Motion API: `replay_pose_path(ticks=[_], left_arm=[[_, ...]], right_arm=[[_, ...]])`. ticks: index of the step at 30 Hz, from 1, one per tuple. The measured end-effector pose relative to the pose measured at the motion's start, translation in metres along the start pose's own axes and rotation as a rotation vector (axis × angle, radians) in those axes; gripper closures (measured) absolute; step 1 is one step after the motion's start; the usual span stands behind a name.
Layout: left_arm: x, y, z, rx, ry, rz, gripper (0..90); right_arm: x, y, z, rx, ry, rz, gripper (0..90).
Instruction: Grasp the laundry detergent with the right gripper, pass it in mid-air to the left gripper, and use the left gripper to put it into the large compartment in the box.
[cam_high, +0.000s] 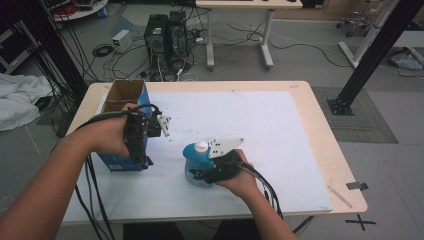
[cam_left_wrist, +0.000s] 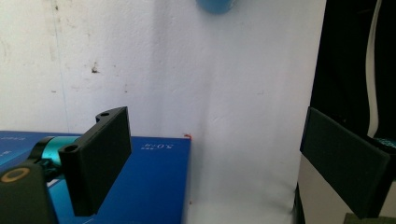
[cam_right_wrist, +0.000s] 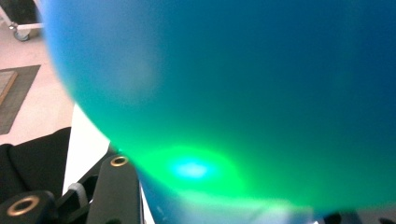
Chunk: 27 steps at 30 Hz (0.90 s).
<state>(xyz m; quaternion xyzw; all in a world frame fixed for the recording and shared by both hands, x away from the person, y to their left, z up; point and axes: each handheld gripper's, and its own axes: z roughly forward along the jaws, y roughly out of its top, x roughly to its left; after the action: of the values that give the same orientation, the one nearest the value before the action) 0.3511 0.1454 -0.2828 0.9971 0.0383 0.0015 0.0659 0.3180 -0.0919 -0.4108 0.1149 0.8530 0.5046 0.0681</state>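
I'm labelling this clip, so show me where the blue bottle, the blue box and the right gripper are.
blue bottle (cam_high: 192, 152), high view, on its blue shoulder.
blue box (cam_high: 116, 161), high view, on its near blue side.
right gripper (cam_high: 196, 175), high view, at its fingertips.

Behind the counter stand computer towers on the grey floor, beside a white desk.

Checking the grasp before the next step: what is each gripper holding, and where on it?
The right gripper is shut on the blue bottle's lower body. The left gripper is open by the box, holding nothing.
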Motion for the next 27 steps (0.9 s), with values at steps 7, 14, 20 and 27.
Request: replay_pose_path(ticks=[7, 14, 20, 27], left_arm=[[-0.004, 0.006, -0.007, 0.001, 0.004, 0.014, 9.1], [-0.008, 0.015, -0.015, 0.004, 0.007, 0.037, 9.1], [-0.012, 0.024, -0.021, 0.006, 0.002, 0.064, 9.1], [-0.017, 0.034, -0.025, 0.005, -0.008, 0.089, 9.1]], right_arm=[[-0.002, 0.009, -0.007, 0.001, 0.018, -0.03, 46.6], [-0.002, 0.028, -0.015, 0.016, 0.055, -0.081, 46.5], [-0.004, 0.038, -0.016, 0.028, 0.097, -0.108, 46.5], [-0.003, 0.044, -0.011, 0.041, 0.149, -0.136, 46.5]])
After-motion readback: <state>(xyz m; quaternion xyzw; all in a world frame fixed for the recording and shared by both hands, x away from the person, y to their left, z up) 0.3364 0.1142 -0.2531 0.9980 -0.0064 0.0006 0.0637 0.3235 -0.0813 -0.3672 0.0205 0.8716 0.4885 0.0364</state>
